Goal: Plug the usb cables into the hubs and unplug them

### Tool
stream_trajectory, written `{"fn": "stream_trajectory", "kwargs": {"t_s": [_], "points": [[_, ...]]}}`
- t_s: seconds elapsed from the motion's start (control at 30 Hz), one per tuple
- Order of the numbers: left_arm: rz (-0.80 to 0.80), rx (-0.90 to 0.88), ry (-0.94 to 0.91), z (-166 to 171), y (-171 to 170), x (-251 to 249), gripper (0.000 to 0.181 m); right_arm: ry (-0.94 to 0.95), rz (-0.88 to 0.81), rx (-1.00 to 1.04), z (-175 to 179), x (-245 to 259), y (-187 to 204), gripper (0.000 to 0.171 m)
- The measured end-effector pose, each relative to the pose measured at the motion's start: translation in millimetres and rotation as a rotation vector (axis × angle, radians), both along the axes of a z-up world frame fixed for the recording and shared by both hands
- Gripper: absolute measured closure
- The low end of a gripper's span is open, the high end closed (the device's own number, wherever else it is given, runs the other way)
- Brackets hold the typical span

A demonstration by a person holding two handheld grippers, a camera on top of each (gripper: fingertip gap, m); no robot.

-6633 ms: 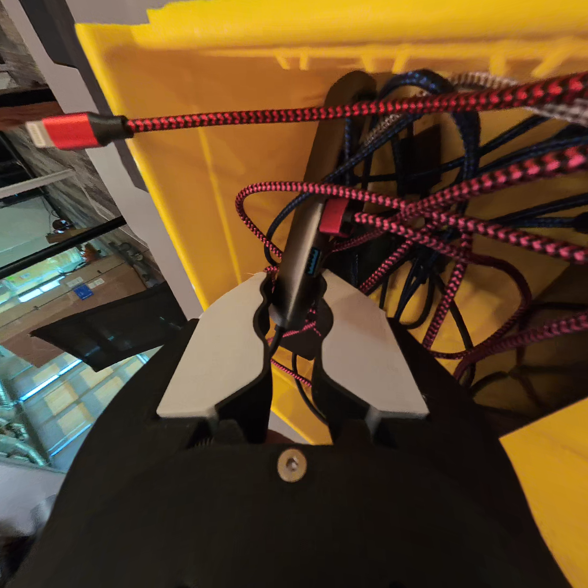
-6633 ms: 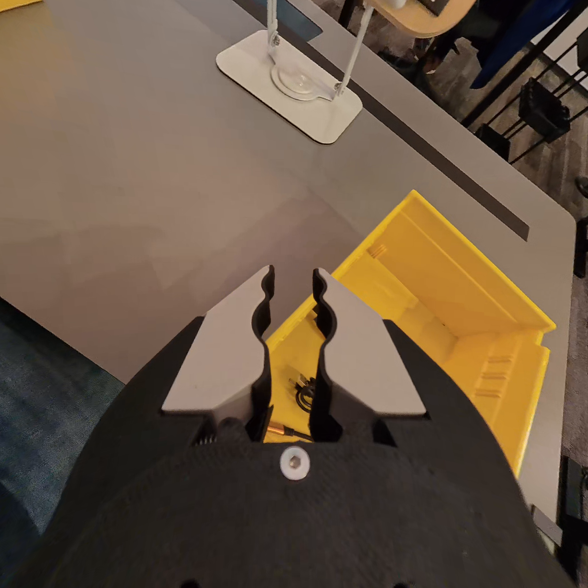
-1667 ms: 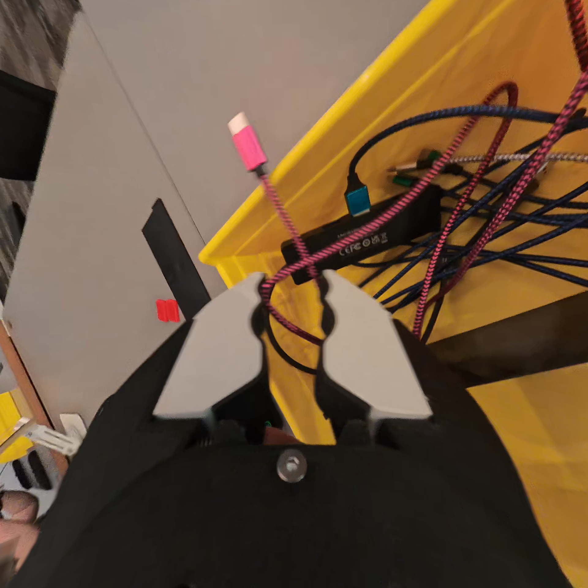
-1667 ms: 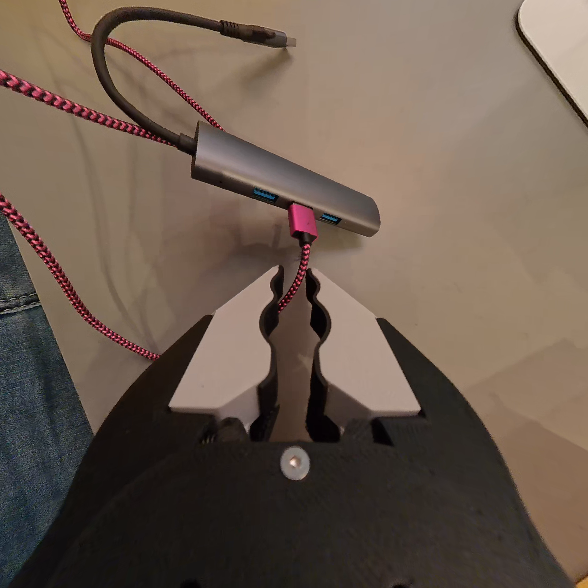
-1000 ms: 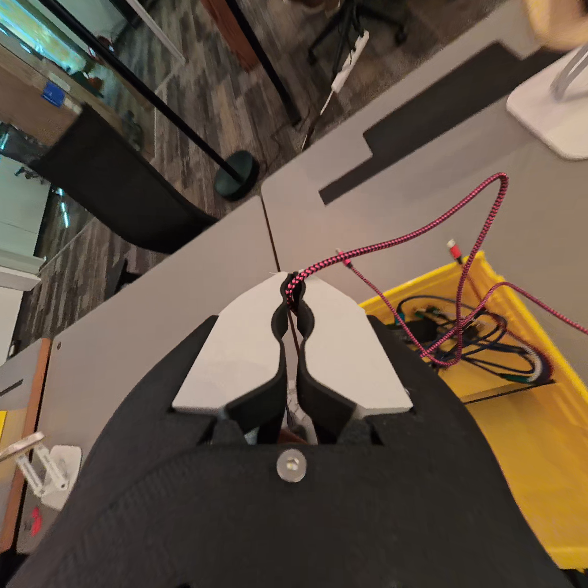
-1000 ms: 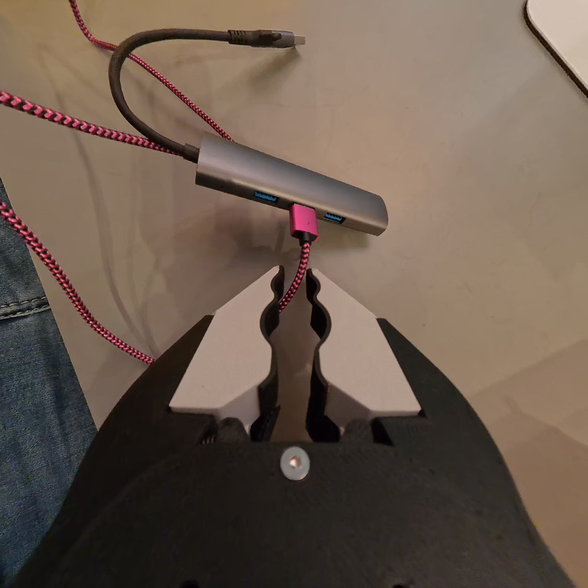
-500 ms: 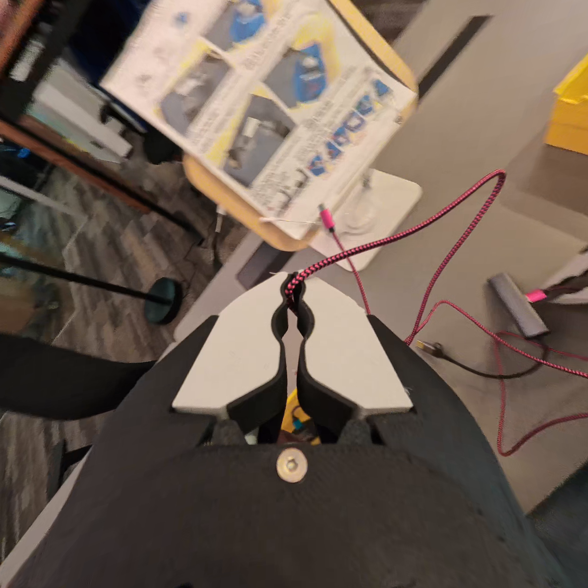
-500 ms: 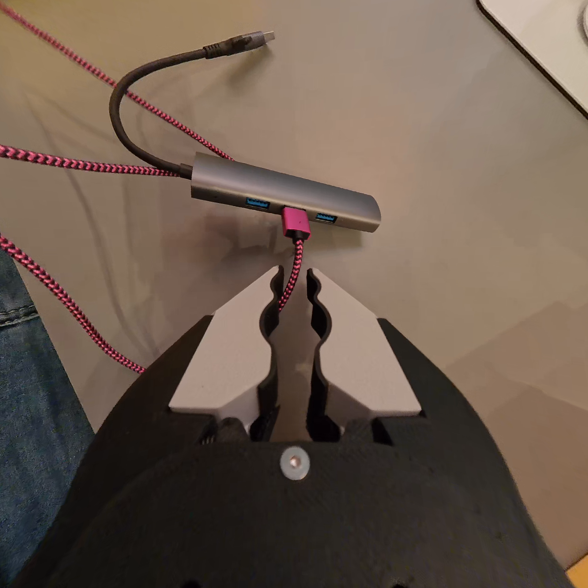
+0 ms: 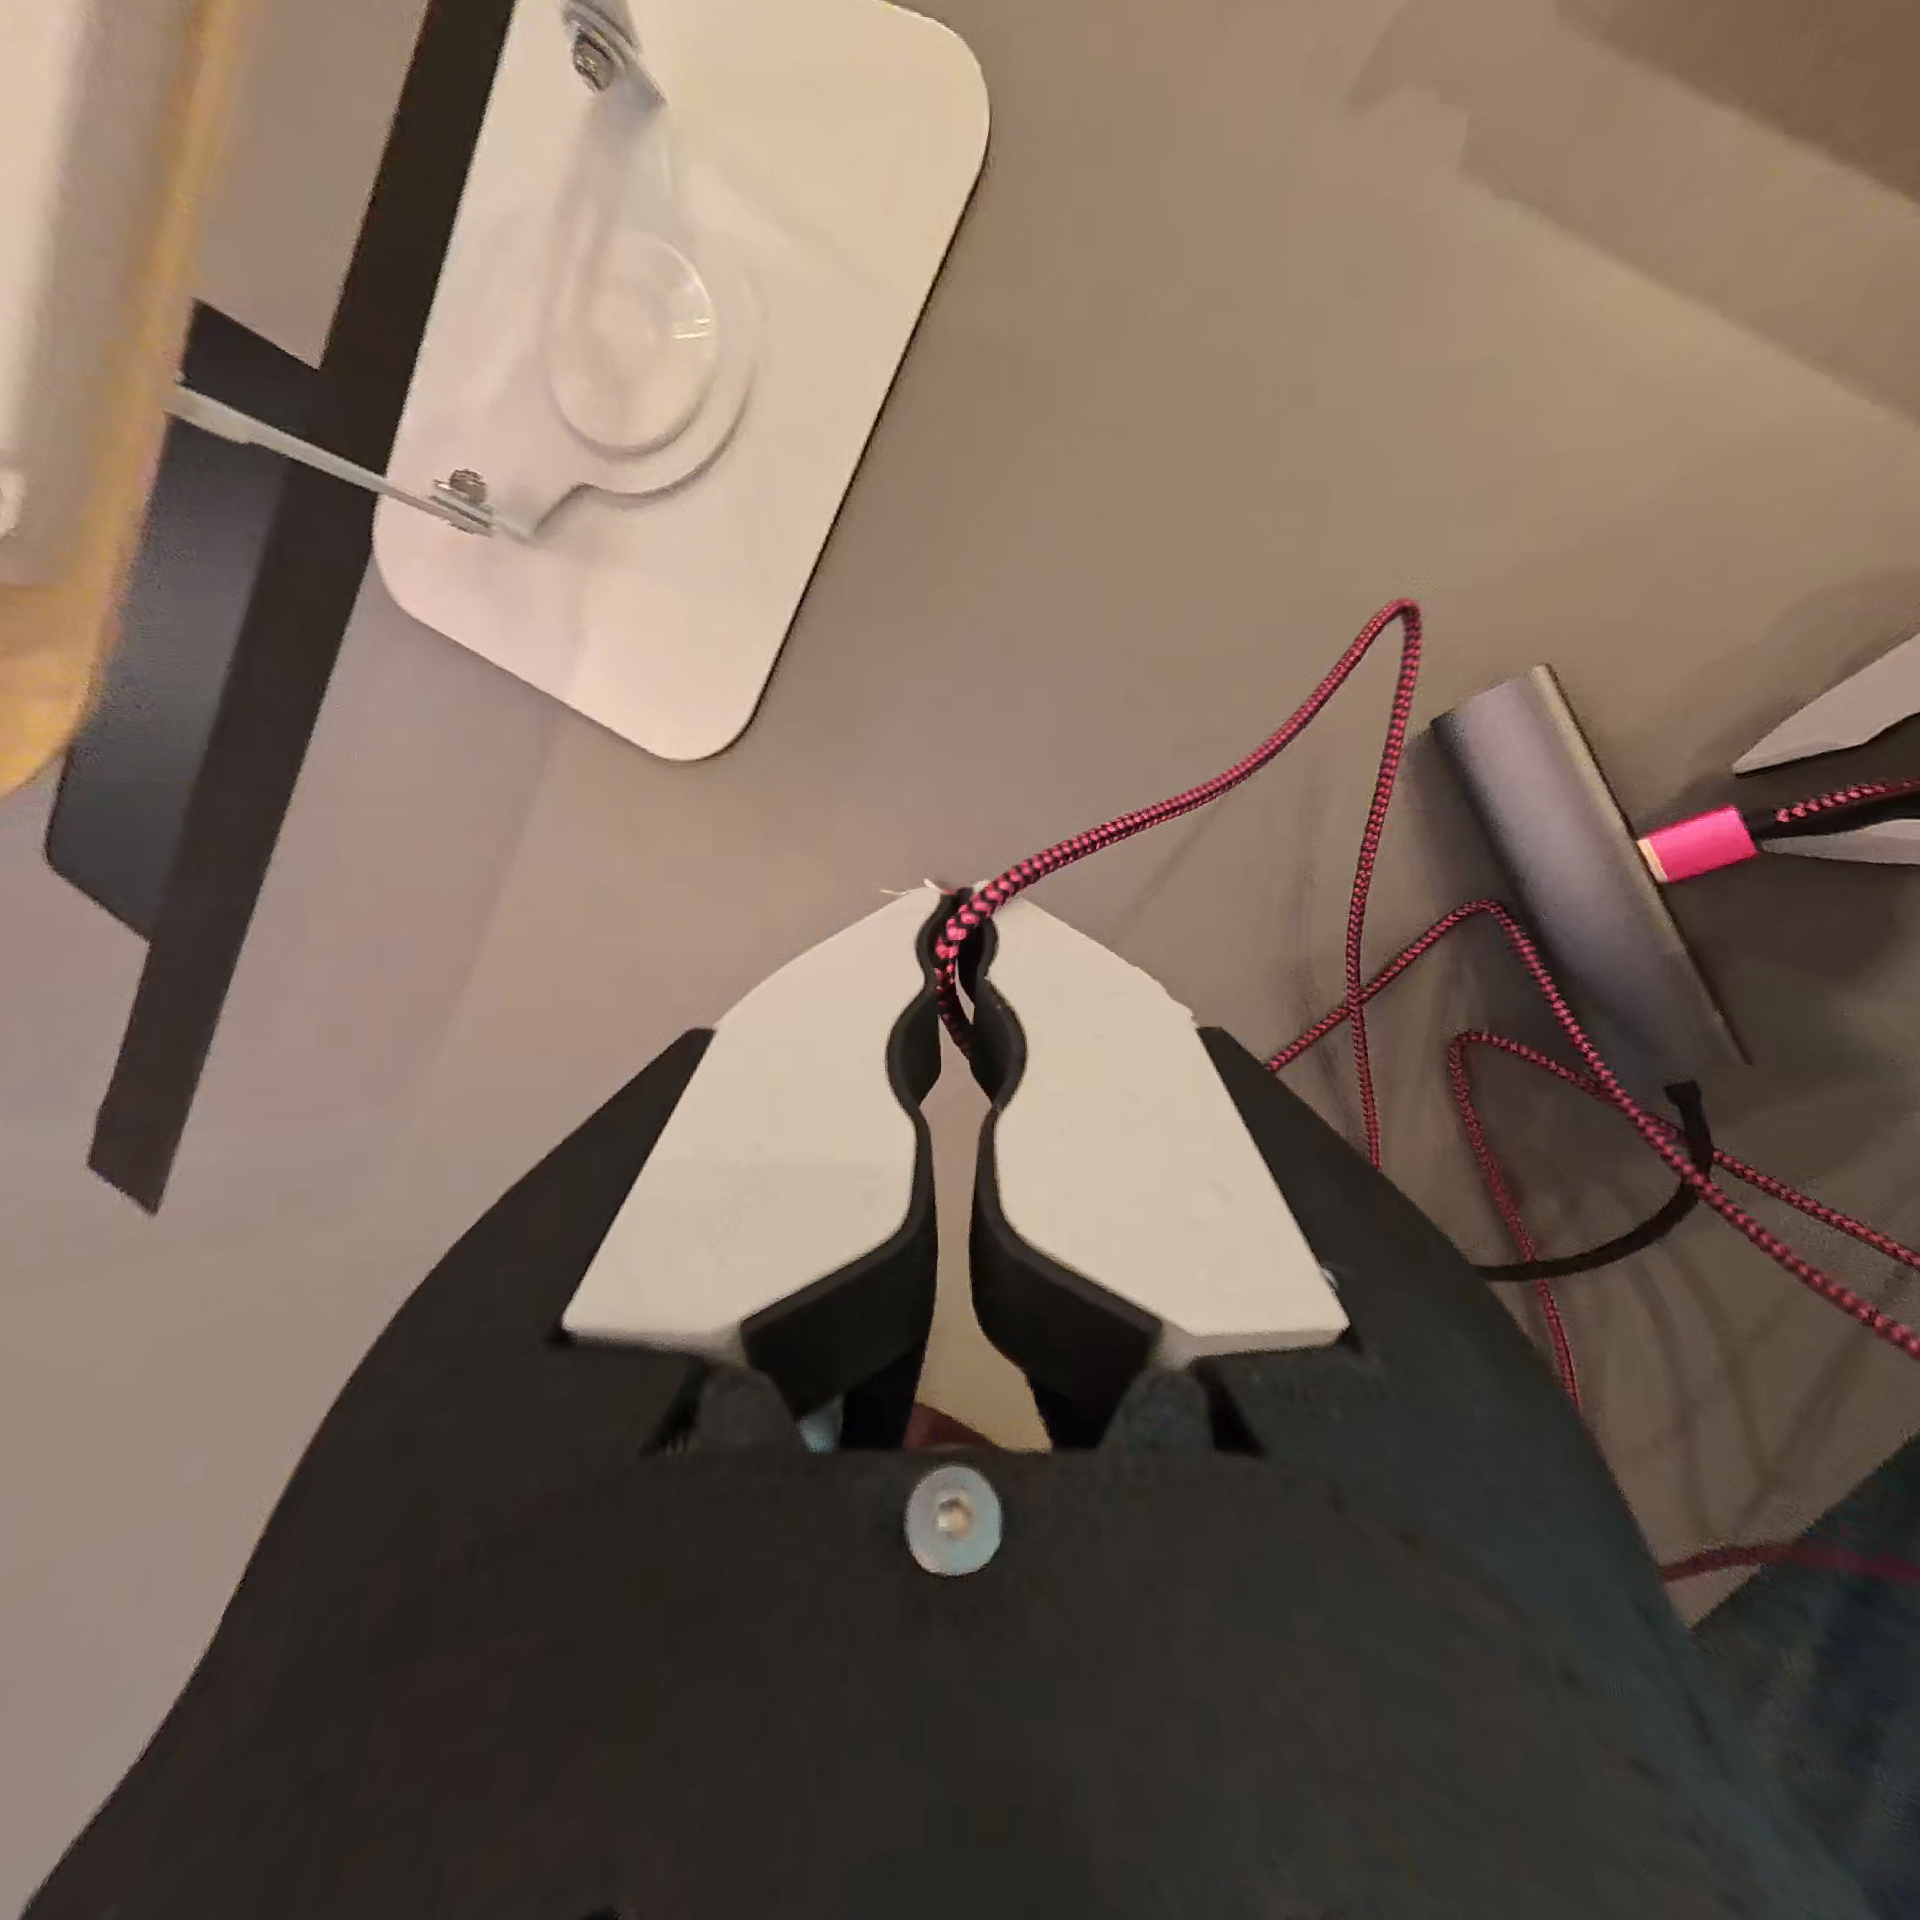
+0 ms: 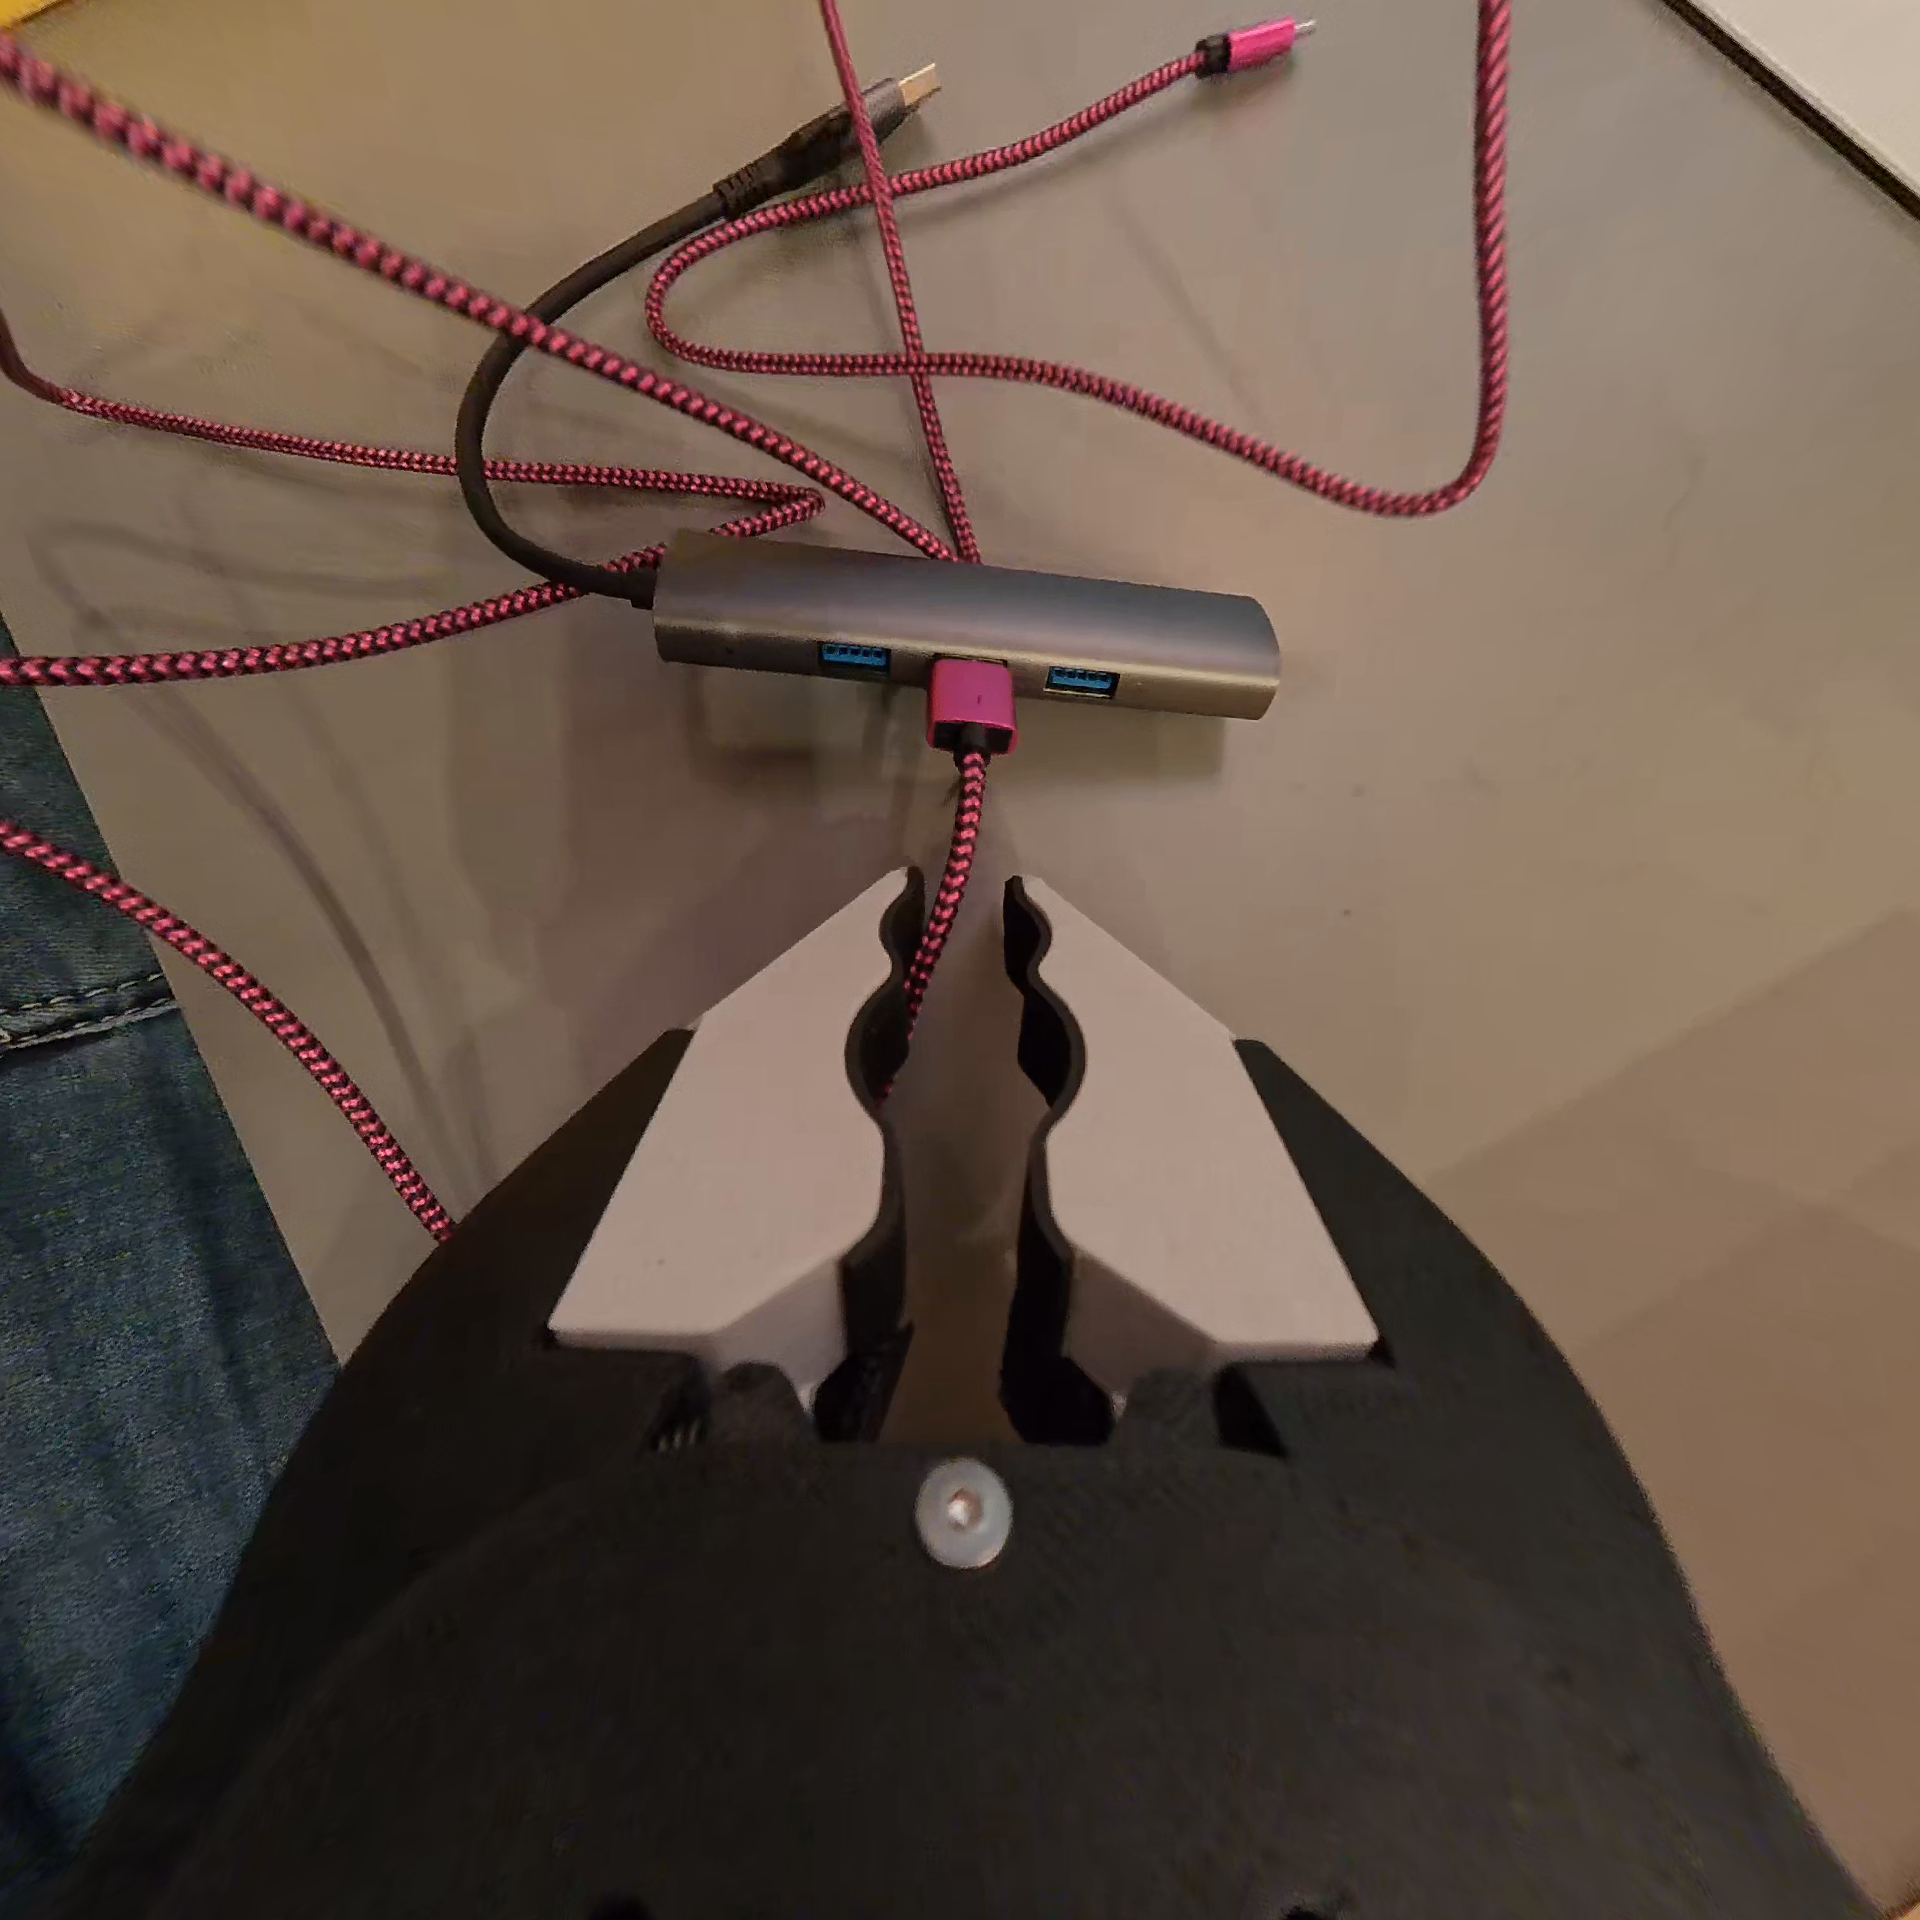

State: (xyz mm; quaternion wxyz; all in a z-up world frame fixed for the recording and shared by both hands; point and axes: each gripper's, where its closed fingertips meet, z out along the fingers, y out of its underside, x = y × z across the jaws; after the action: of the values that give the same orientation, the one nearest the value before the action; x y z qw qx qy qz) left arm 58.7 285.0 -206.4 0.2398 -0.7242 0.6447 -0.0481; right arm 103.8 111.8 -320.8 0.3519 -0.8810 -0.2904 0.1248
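A grey USB hub [image 10: 961, 613] lies on the grey table, with a pink plug [image 10: 971, 707] in its middle port. The plug's pink-and-black braided cable [image 10: 951, 862] runs back between my right gripper's [image 10: 961, 883] fingers. The jaws stand slightly apart and do not clamp the cable. My left gripper [image 9: 956, 914] is shut on the braided cable [image 9: 1195, 795], held above the table to the left of the hub [image 9: 1579, 862]. The pink plug [image 9: 1699, 844] and a right fingertip [image 9: 1829, 732] show at that view's right edge.
Loops of braided cable lie behind the hub, ending in a small pink plug [image 10: 1252, 42]. The hub's black lead [image 10: 520, 343] curls left to a USB plug [image 10: 904, 88]. A white stand base [image 9: 675, 364] sits further back. A denim leg [image 10: 104, 1299] is at the table's near edge. About 15 centimetres separates my left fingertips from the USB plug [image 10: 904, 88].
My left gripper has swung from over the yellow bin toward the hub, still holding the cable. More cable loops now lie behind the hub. The right gripper has hardly moved.
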Motion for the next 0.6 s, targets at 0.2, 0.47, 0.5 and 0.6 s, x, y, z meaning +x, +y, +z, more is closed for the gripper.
{"fn": "stream_trajectory", "kwargs": {"t_s": [0.2, 0.47, 0.5, 0.6], "points": [[0.011, -0.176, -0.022, -18, -8, -2, 0.154, 0.007, 0.014, 0.009, 0, -2, 1, 0.157], [-0.035, -0.144, -0.135, 19, -21, -19, 0.123, 0.012, 0.038, 0.04, 8, -6, 6, 0.152], [-0.053, -0.14, -0.136, 22, -28, -20, 0.123, 0.018, 0.046, 0.043, 9, -8, 6, 0.148], [-0.145, -0.118, -0.145, 28, -56, -16, 0.124, 0.024, 0.079, 0.058, 12, -16, 11, 0.149]]}}
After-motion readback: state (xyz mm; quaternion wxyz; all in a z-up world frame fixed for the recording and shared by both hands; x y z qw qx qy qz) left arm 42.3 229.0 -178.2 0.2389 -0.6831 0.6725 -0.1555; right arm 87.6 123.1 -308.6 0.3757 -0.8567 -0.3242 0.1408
